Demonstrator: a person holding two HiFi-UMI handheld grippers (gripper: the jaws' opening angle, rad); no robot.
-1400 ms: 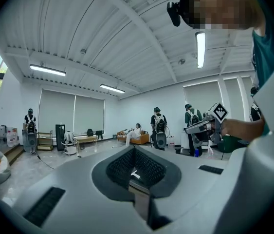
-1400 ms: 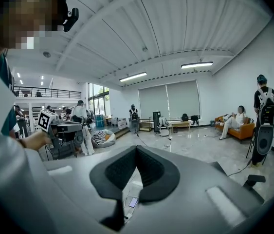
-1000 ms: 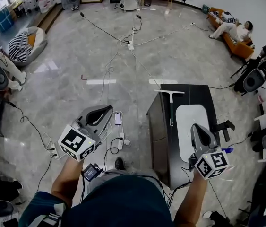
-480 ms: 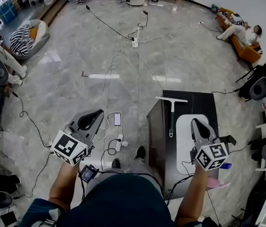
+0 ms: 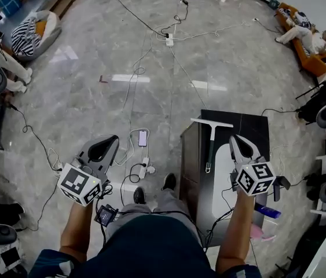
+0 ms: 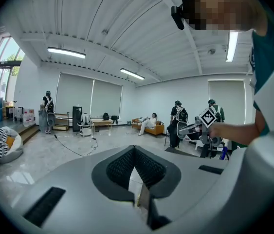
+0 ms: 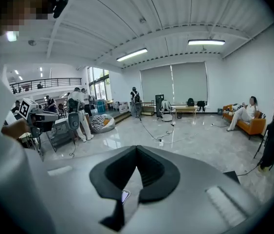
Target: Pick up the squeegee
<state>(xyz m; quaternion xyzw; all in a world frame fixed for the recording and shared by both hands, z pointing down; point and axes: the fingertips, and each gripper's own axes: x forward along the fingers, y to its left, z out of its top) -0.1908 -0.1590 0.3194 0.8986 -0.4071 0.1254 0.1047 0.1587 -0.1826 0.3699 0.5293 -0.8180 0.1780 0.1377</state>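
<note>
Although neither tool holds anything and the whole pick-up is left to do, both forearms reach forward from the body; the left gripper (image 5: 106, 145) hangs over the floor (image 5: 81, 97), well clear of the dark table (image 5: 252, 125), jaws pressed together; the right gripper (image 5: 239, 145), likewise closed on nothing, tilts slightly down above the white mat (image 5: 223, 172); just to its left the squeegee (image 5: 210, 146) lies flat on the table, untouched, handle nearest, blade farthest.
</note>
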